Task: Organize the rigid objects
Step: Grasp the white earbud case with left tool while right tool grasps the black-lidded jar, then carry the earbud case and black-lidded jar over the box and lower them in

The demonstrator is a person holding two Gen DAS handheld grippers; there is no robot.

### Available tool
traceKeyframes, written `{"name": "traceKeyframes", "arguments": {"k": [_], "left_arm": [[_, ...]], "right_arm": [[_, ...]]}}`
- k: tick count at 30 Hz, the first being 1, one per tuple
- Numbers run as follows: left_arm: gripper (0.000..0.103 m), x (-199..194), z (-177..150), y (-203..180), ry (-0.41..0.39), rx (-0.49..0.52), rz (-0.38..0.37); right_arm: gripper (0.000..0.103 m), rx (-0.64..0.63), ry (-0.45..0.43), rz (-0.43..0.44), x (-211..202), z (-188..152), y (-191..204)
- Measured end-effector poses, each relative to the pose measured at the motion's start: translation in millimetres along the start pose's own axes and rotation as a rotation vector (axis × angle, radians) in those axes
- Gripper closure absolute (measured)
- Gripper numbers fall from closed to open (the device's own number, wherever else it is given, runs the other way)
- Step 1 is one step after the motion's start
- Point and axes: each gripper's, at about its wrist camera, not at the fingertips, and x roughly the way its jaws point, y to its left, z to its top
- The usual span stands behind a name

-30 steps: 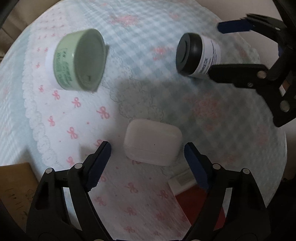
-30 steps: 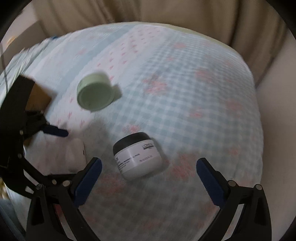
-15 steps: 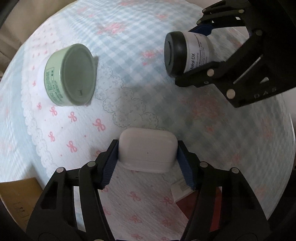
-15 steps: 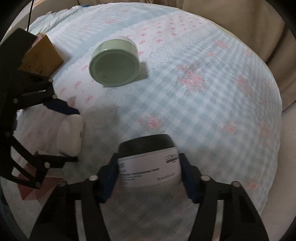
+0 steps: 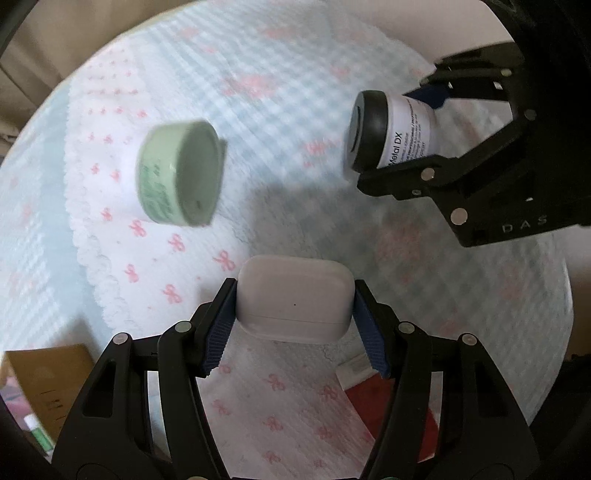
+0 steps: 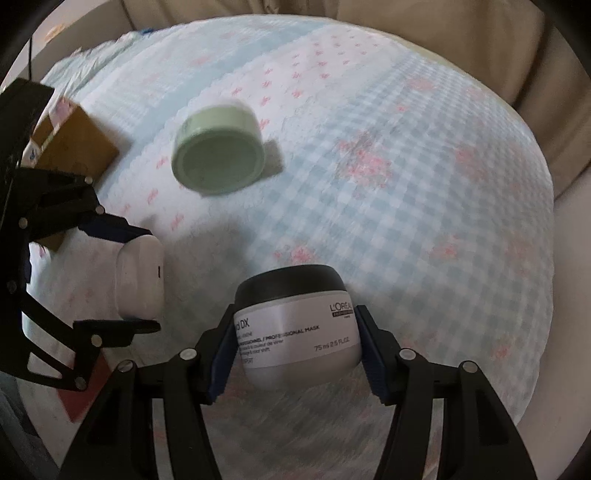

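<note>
My left gripper (image 5: pixel 293 314) is shut on a white earbud case (image 5: pixel 293 299) and holds it above the cloth-covered table (image 5: pixel 424 277). The case also shows in the right wrist view (image 6: pixel 142 280), at the left. My right gripper (image 6: pixel 297 343) is shut on a white jar with a black lid (image 6: pixel 295 325). That jar shows in the left wrist view (image 5: pixel 391 136) at the upper right, held off the table. A green jar (image 5: pixel 179 175) lies on the cloth beyond both grippers; in the right wrist view the green jar (image 6: pixel 219 158) is at the upper left.
A brown cardboard box (image 5: pixel 51 384) sits at the table's left edge, also in the right wrist view (image 6: pixel 72 147). A red and white flat item (image 5: pixel 373 391) lies under my left gripper. Beige curtain (image 6: pixel 443 33) hangs behind the table (image 6: pixel 424 184).
Both grippers closed from open onto their objects and have lifted them. The earbud case and the black-lid jar are off the cloth now. The green jar has not moved.
</note>
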Motion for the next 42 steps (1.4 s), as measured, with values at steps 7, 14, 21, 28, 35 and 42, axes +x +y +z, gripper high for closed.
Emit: {"name": "traceKeyframes", "arguments": {"k": [7,14,21,28,35,42], "left_arm": [[0.045,-68,9,11,-0.062,-0.083,0.017],[0.045,-172,2,35,-0.18,-0.217,0.0],[0.045,-270,-27,62,-0.283,-0.299,0.06],[0.045,-329,-85,104,-0.309,-0.392,0.149],[0.045,-357,-141,142,-0.316,-0.475,0.173],[0.045,-365,-191,186,-0.311,-0.517,0.152]], "right_arm": [[0.047,0.094,-0.065,-0.036,-61,16,1],[0.047,0.213,-0.129,-0.127,-154,31,21],[0.047,0.368,-0.24,-0.1,-237,59,54],[0.047,0.372,-0.302,-0.018,-275,84,116],[0.047,0.305,-0.298,0.04,-273,99,190],[0.047,0.327,-0.251,0.059,-257,110,253]]}}
